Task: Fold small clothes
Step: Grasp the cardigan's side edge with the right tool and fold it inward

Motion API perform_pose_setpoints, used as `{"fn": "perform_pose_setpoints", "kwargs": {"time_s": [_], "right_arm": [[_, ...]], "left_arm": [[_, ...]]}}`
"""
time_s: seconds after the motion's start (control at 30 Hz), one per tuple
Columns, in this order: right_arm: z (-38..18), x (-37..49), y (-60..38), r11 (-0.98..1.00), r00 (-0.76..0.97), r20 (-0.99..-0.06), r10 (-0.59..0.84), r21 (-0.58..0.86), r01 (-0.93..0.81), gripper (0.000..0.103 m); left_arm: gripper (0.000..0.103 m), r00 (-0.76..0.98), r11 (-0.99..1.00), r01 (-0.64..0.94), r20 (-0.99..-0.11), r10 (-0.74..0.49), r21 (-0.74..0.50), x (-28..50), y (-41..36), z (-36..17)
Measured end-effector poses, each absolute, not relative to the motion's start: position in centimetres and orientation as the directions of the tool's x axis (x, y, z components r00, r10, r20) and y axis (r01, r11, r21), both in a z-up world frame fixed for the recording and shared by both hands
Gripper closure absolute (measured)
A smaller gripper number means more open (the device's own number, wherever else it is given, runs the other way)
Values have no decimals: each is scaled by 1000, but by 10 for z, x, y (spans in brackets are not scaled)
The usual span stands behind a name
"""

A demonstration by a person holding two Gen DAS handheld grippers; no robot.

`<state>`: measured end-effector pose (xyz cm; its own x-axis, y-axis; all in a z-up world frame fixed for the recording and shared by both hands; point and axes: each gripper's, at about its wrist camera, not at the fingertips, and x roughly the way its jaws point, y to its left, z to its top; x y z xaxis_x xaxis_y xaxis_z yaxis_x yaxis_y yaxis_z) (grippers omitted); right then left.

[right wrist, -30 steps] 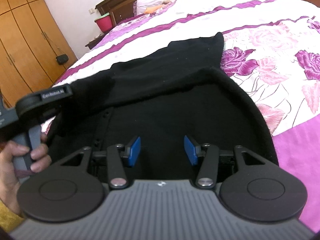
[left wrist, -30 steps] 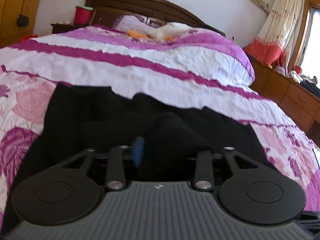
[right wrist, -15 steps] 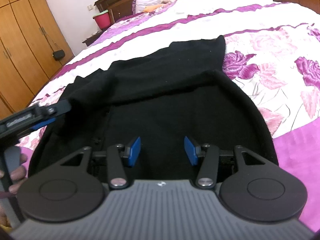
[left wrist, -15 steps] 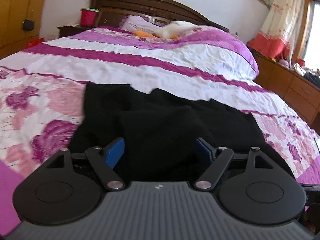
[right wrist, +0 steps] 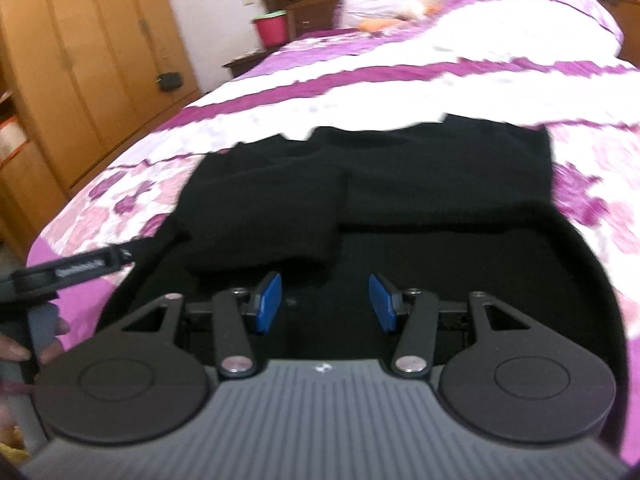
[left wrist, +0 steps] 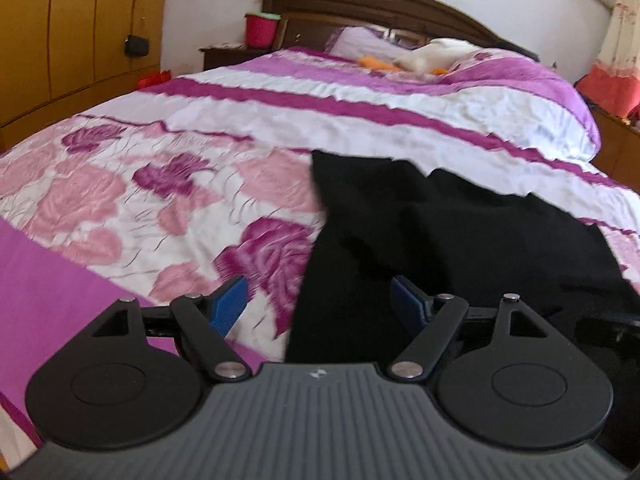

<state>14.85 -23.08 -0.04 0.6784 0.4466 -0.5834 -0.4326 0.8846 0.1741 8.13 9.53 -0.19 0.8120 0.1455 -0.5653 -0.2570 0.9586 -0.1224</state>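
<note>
A black knitted garment lies spread on the bed, with one sleeve folded in across its left part. In the left wrist view the garment fills the right half, its left edge running between my fingers. My left gripper is open and empty, over the garment's left edge. My right gripper is open and empty, low over the garment's near part. The left gripper's body shows at the left in the right wrist view, held by a hand.
The bed has a pink, purple and white floral quilt. A dark wooden headboard, pillows and a white soft toy are at the far end. A red bucket stands on a nightstand. Wooden wardrobes line the left wall.
My left gripper opened, let go of the black sleeve and moved left off the garment. The sleeve now lies folded on the garment. My right gripper stayed open and tilted towards the headboard.
</note>
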Motion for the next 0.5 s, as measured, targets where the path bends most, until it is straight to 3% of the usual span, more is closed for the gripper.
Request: {"fn": "perform_pose_setpoints", "kwargs": {"time_s": [0.5], "right_arm": [[-17,161,-135,788,601,-617,508,52,-613,52]], "left_arm": [[21,773,940,-323,-603,194,-113,75,115,-21]]}}
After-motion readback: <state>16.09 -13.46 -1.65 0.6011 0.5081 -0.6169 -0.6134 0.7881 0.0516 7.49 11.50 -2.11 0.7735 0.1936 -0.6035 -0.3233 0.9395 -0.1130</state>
